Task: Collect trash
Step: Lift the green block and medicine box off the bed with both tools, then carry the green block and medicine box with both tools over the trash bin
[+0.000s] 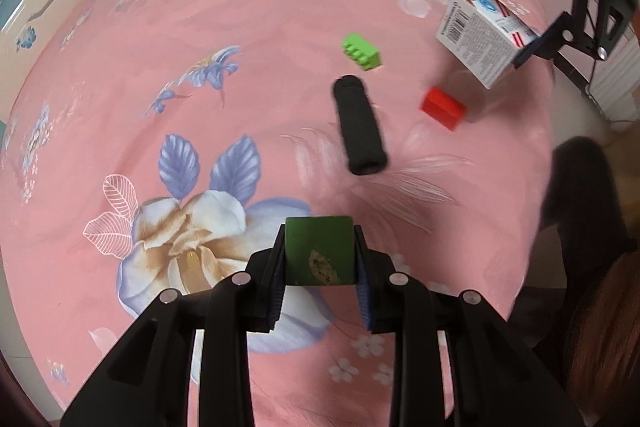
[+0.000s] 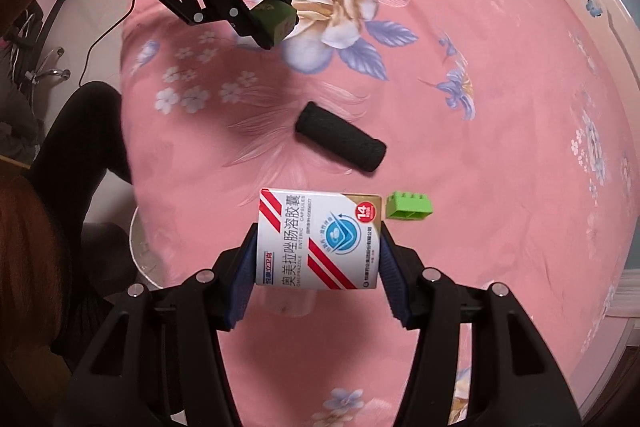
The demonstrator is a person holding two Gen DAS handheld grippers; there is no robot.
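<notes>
Fingers on my left gripper (image 1: 320,251) are pinching a dark green block (image 1: 319,250) from both sides. It is up off the bed, so I can carry it away. Fingers on my right gripper (image 2: 318,247) are pinching a white medicine box (image 2: 318,241) with red stripes, one blue pad on each side of it. That box is in the air too, tipped a bit.

I think I hold both things up high because I want to drop them in a bin. Near the left edge of the bed, low down, I can see part of a white round thing (image 2: 142,259). It may be the bin, but I cannot tell for sure.

Three things are lying on the pink flower bedsheet (image 1: 260,27). One is a black foam tube (image 1: 360,126) on its side, in the middle. One is a light green toy brick (image 1: 361,51), just past the far end of the tube. One is a red block (image 1: 443,107), to the right of the tube. They are apart and do not touch.

So I count five bits of trash: two blocks, one brick, one tube, one box. Two are in my fingers and three are left.
</notes>
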